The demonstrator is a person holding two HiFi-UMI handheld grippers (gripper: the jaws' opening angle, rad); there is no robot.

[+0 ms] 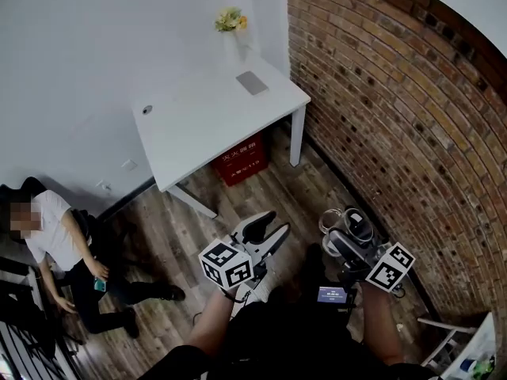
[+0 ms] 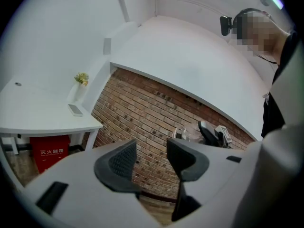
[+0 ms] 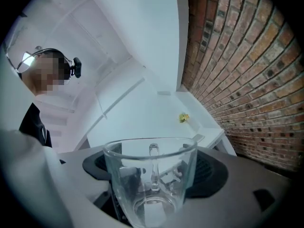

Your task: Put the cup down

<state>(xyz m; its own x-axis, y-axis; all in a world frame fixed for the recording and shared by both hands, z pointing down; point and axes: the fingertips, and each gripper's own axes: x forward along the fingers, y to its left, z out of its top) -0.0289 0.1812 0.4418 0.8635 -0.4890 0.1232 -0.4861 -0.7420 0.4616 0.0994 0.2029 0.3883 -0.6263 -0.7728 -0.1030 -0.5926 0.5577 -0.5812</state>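
A clear glass cup (image 3: 152, 184) with a handle sits upright between the dark pads of my right gripper (image 3: 153, 167), which is shut on it. In the head view the cup (image 1: 331, 220) sticks out of the right gripper (image 1: 342, 228) above the wooden floor, close to the brick wall. My left gripper (image 1: 272, 226) is held beside it, to the left, open with nothing between its jaws. From the left gripper view, the left gripper (image 2: 151, 158) points at the brick wall, and the cup (image 2: 182, 133) shows just past its right jaw.
A white table (image 1: 198, 125) stands ahead in the corner, bearing a vase of flowers (image 1: 231, 22) and a flat grey object (image 1: 252, 82). A red box (image 1: 242, 161) sits under it. A person (image 1: 55, 248) sits on the floor at left. The brick wall (image 1: 396, 109) runs along the right.
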